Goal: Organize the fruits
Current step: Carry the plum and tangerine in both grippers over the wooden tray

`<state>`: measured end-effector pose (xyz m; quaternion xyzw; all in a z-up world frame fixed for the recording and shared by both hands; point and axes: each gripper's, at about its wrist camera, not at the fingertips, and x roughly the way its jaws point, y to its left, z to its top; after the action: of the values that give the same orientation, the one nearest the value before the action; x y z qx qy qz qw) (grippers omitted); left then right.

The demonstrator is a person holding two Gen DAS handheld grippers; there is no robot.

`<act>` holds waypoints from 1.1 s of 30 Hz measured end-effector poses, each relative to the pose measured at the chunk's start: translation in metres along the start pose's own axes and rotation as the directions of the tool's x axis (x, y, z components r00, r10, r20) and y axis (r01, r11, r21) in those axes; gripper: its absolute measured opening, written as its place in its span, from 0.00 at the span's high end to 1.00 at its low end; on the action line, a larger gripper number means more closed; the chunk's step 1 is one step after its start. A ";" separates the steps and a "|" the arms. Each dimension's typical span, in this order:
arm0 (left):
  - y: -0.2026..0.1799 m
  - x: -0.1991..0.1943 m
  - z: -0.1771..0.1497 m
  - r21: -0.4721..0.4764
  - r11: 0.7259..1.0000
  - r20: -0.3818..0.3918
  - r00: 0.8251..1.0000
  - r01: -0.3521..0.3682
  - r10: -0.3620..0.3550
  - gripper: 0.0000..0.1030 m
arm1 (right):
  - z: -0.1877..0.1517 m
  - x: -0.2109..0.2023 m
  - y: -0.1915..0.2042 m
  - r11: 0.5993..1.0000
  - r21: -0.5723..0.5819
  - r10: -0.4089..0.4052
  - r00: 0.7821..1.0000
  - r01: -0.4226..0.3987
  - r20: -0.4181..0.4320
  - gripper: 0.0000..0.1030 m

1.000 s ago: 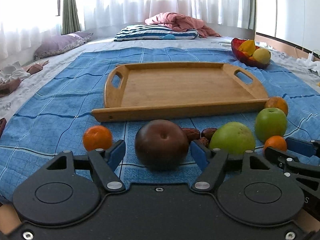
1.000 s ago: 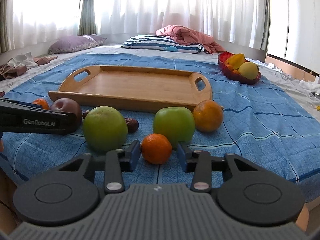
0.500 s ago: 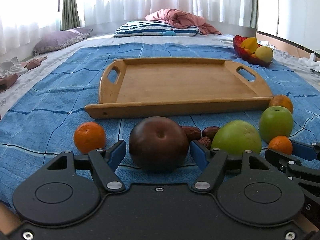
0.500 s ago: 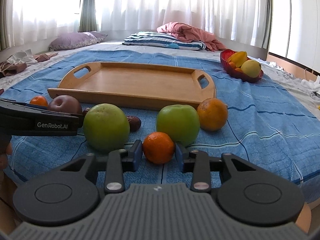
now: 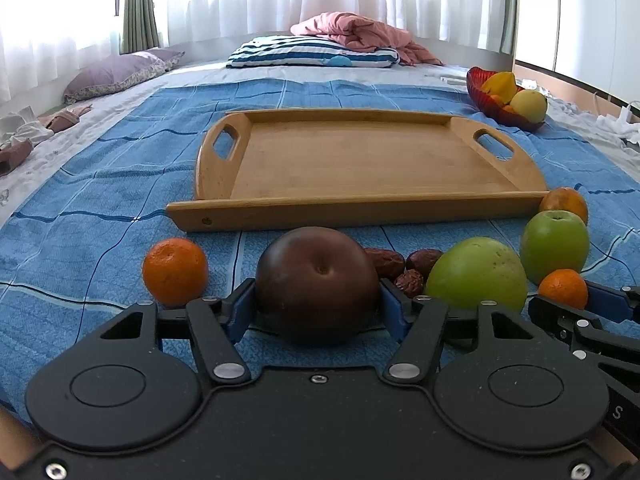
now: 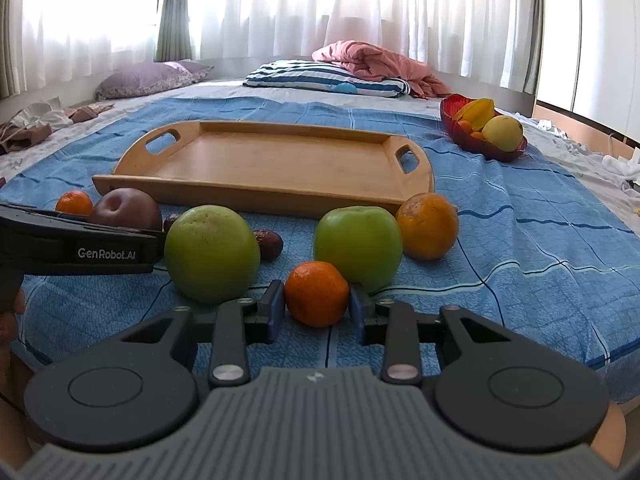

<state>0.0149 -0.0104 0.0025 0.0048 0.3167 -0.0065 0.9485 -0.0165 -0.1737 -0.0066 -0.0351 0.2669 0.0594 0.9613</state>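
On the blue bedspread, in front of the wooden tray [image 5: 360, 208], lies a row of fruit. My left gripper [image 5: 318, 308] is closing on a dark red apple [image 5: 318, 280], and both blue pads touch its sides. My right gripper [image 6: 318, 308] is closing on a small mandarin [image 6: 317, 292], which sits between its pads and touches them. Between the two stands a big green fruit [image 6: 211, 254]. Behind the mandarin are a green apple [image 6: 358, 246] and an orange [image 6: 427, 226]. Another mandarin [image 5: 175, 270] lies left of the apple. The tray holds nothing.
A few brown dates [image 5: 390, 262] lie between the dark apple and the green fruit. A red bowl [image 6: 472, 140] with yellow fruit stands at the back right. Pillows and a pink blanket lie at the far end of the bed. The bed's edge is right under both grippers.
Both pairs of jaws have narrowed onto their fruit. The left gripper has edged forward, so the dark apple now sits deeper between its pads. The fruit has not moved.
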 end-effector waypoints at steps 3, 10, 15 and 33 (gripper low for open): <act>0.004 -0.003 0.002 -0.020 1.000 -0.013 1.000 0.010 -0.010 0.41 | 0.000 -0.002 -0.001 1.000 0.020 0.005 1.000 -0.005 0.012 0.64; 0.009 -0.015 0.006 -0.021 1.000 -0.001 1.000 0.007 -0.007 0.41 | 0.009 -0.014 -0.004 0.999 0.032 0.010 0.998 -0.012 0.064 0.64; 0.013 -0.023 0.015 -0.037 0.999 0.017 1.000 0.008 -0.007 0.41 | 0.019 -0.015 -0.012 0.997 0.064 0.026 0.996 -0.031 0.081 0.64; 0.024 -0.026 0.074 -0.056 0.998 0.057 0.998 0.036 -0.032 0.41 | 0.070 0.008 -0.060 0.973 0.219 0.059 0.996 -0.073 0.070 0.64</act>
<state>0.0387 0.0133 0.0774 -0.0278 0.2898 -0.0138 0.9566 0.0338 -0.2258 0.0514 0.0830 0.2425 0.0625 0.9646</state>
